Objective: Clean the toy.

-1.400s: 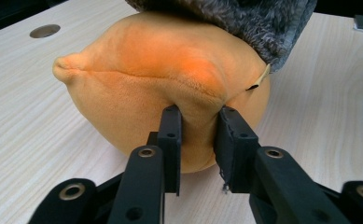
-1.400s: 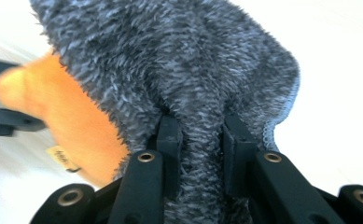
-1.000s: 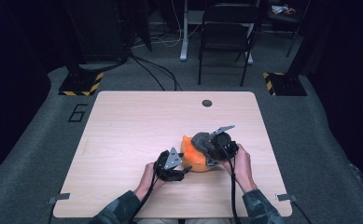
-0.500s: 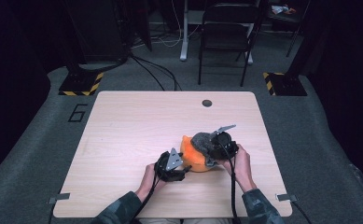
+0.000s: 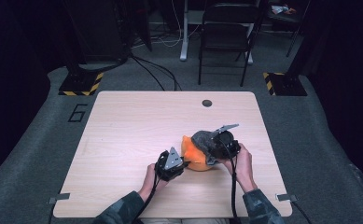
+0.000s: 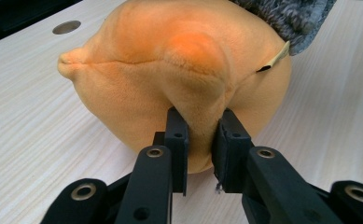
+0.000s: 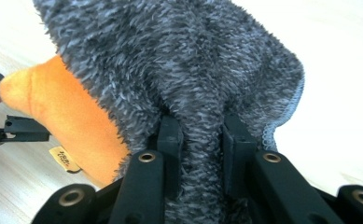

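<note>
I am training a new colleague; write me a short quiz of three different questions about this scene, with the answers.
1. True or false: the left gripper pinches the orange plush toy.
2. What does the right gripper hold? A) grey fuzzy cloth B) a metal cup
3. What lies partly over the plush toy on the wooden table?

Key: 1. True; its jaws have just closed on it. 2. A, the grey fuzzy cloth. 3. The grey cloth.

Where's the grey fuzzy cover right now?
In the high view the grey fuzzy cover sits over the far right part of the orange plush toy, right of the table's middle; the right gripper pinches a fold of it.
</note>
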`<state>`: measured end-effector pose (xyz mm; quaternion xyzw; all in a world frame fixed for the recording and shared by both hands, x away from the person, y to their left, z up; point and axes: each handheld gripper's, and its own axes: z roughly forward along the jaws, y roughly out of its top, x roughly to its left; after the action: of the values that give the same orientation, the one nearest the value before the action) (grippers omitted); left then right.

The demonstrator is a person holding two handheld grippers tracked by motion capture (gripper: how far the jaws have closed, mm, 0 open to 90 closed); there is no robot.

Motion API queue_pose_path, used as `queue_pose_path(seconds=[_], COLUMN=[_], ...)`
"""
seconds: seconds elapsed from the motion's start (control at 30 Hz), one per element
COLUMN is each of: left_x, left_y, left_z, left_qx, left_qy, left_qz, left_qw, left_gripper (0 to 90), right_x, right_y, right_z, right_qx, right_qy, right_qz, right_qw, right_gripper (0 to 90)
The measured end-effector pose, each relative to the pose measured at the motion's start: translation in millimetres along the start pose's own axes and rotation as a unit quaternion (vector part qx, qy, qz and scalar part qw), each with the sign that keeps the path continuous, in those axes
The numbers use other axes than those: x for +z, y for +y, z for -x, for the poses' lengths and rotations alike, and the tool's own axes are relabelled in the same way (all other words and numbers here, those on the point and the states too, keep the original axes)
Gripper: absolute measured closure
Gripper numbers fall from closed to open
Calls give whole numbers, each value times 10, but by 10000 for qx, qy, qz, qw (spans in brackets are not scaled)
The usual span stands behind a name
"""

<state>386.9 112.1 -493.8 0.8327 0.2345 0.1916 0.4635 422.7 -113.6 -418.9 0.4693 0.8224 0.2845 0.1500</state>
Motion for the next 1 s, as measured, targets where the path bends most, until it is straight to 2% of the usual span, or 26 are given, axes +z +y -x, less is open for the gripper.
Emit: queue_pose_path(seconds=[0.07,0.13,0.27,0.37,0.47,0.57,0.63,0.8,0.9,1.0], left_x=[-26,-45,-94,-121,-104,-73,-64,-40,-43,-44], left_y=[30,56,123,150,122,96,97,112,113,103], left_z=[-26,-44,-52,-49,-72,-86,-101,-83,-81,-80], left_qx=[-161,-405,-704,-673,-746,-725,-676,-656,-666,-739], left_qy=[-79,-203,-357,-417,-426,-389,-420,-425,-413,-426], left_qz=[11,28,81,74,15,27,2,22,12,8], left_qw=[9998,9990,9968,9968,9963,9966,9968,9969,9969,9964], left_gripper=[789,791,790,788,781,773,771,766,765,763], right_x=[-74,-150,-251,-231,-141,-64,-43,-65,-67,-67], right_y=[29,59,129,184,204,180,169,91,39,2], right_z=[-7,-29,-188,-351,-421,-391,-371,-298,-238,-182], right_qx=[-13,18,-138,-329,-501,-442,-487,-337,-169,-94], right_qy=[-27,52,210,284,72,76,18,3,11,50], right_qz=[84,144,284,288,219,164,182,185,169,144], right_qw=[10000,9999,9993,9986,9985,9989,9986,9993,9997,9998], right_gripper=[726,726,725,724,723,722,722,715,713,712])
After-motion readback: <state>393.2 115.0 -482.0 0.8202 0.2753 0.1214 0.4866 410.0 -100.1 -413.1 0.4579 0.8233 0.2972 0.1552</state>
